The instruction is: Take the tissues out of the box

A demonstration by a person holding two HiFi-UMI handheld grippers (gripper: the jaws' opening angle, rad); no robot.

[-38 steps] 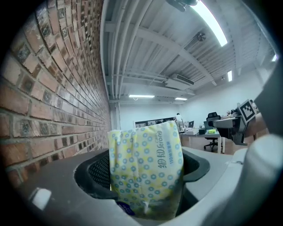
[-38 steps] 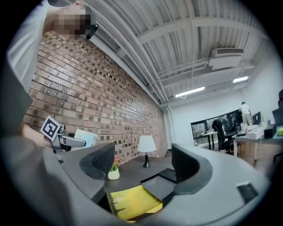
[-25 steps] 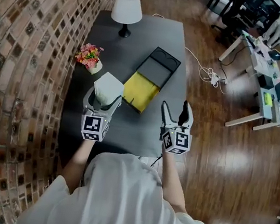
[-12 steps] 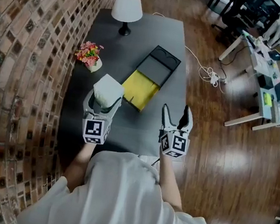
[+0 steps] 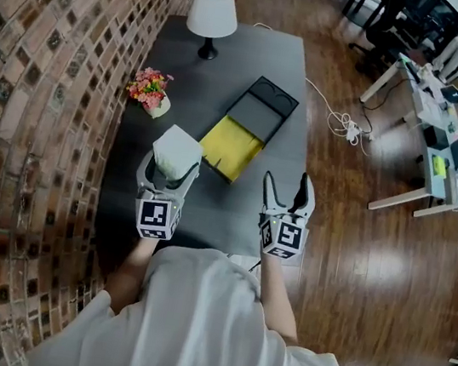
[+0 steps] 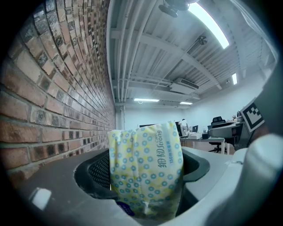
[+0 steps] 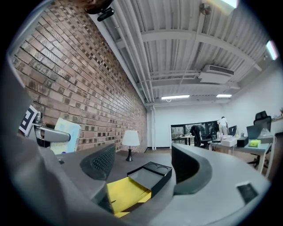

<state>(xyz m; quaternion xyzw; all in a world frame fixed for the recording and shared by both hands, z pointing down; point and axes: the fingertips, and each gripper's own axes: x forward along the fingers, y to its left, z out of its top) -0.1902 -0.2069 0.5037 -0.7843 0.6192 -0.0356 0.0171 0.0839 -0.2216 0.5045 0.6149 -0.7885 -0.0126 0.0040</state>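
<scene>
**Tissue pack [image 6: 146, 170] pinched in my left gripper [image 5: 170, 168]**

Below me, the dark table [image 5: 231, 58] carries the open black box [image 5: 262, 110] with its yellow lining. The dotted pack stands upright in the left jaws, which are clamped on it, just beside the box's near-left corner. My right gripper [image 5: 286, 183] hangs empty, jaws spread.

Tissue pack [image 6: 146, 172] (yellowish, blue rings) upright, clamped, beside open black box [image 5: 265, 108].
</scene>
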